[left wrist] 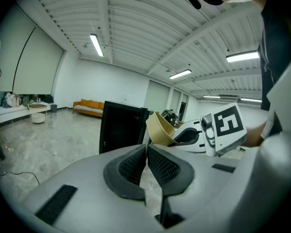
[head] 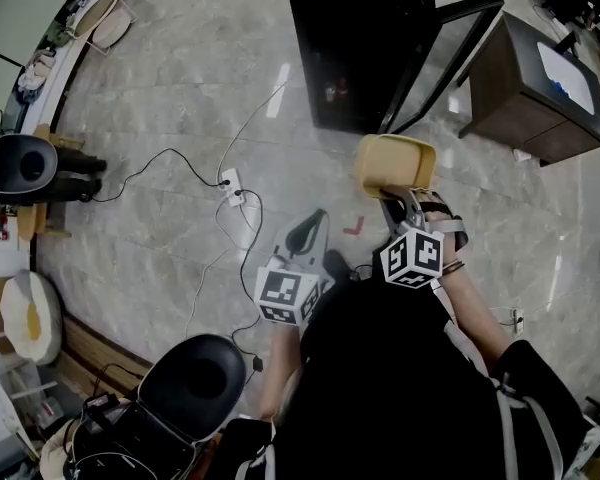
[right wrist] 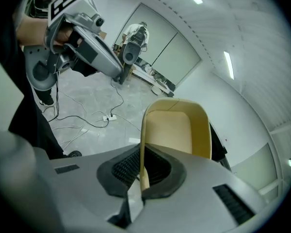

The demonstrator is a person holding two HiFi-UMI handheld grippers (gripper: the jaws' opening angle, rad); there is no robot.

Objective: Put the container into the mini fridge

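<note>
Container (head: 395,163) clamped by one wall in right gripper (right wrist: 141,171), open mini fridge (head: 355,48) at its 12 o'clock. Left gripper (left wrist: 146,165) at 8 o'clock, jaws together, empty.

The tan container (head: 395,164), empty and tilted, hangs above the floor just before the black fridge (head: 355,28), whose door (head: 442,58) stands open; its dark inside perhaps holds small items.

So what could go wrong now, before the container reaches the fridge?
The right gripper pinches only one wall of the container, so it may tilt or slip. Cables lie on the floor before the fridge; a foot might catch. The open door could be bumped.
</note>
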